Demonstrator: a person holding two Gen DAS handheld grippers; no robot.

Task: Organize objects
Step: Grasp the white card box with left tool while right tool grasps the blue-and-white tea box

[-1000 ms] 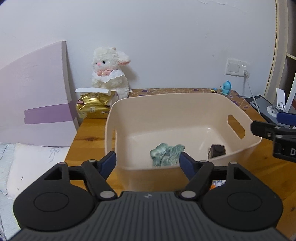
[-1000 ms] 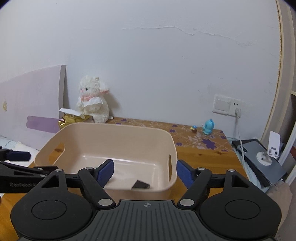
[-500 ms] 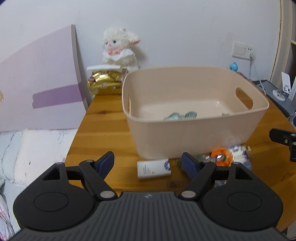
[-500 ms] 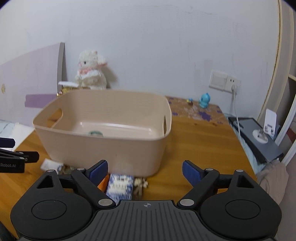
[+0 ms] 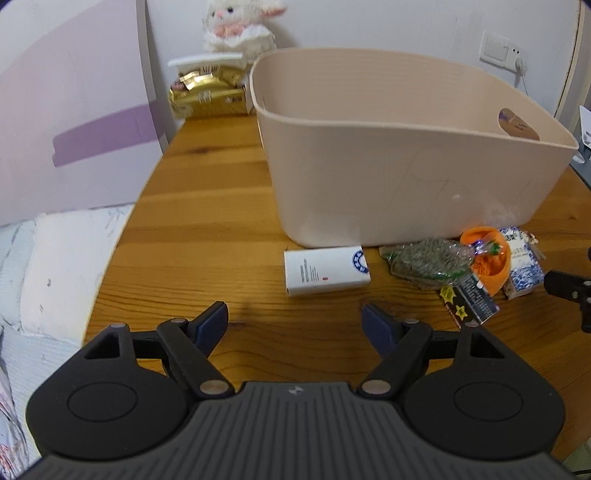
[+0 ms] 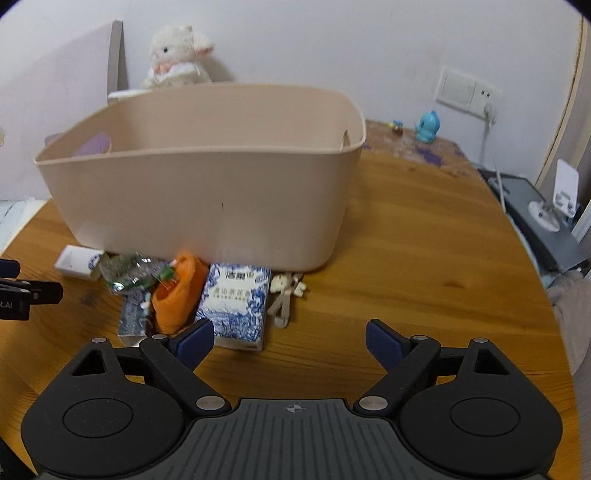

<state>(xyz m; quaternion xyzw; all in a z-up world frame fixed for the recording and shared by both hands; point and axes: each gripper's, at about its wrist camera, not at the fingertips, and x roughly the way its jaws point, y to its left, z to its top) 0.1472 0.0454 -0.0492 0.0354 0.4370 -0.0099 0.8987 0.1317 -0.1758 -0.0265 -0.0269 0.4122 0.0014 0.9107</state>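
Note:
A beige plastic bin (image 5: 402, 162) (image 6: 207, 192) stands on the wooden table (image 5: 207, 229); its inside is hidden from both views. In front of it lie a white box (image 5: 327, 271) (image 6: 75, 261), a green crinkly packet (image 5: 428, 260) (image 6: 127, 273), an orange pouch (image 5: 487, 260) (image 6: 177, 291), a dark small pack (image 5: 469, 301), a blue-and-white tissue pack (image 6: 236, 304) (image 5: 521, 267) and a small beige clip (image 6: 286, 291). My left gripper (image 5: 294, 325) hovers open just short of the white box. My right gripper (image 6: 290, 338) is open, its left finger near the tissue pack.
A white plush lamb (image 5: 240, 26) (image 6: 179, 55) and a gold packet (image 5: 208, 92) sit at the back by the wall. A blue figurine (image 6: 428, 127) stands near the wall socket (image 6: 467, 90). A grey device (image 6: 535, 214) lies at the right table edge; bedding (image 5: 44, 266) lies left.
Both grippers have pulled back and dropped from above the bin to low over the table in front of it. The loose items before the bin came into view.

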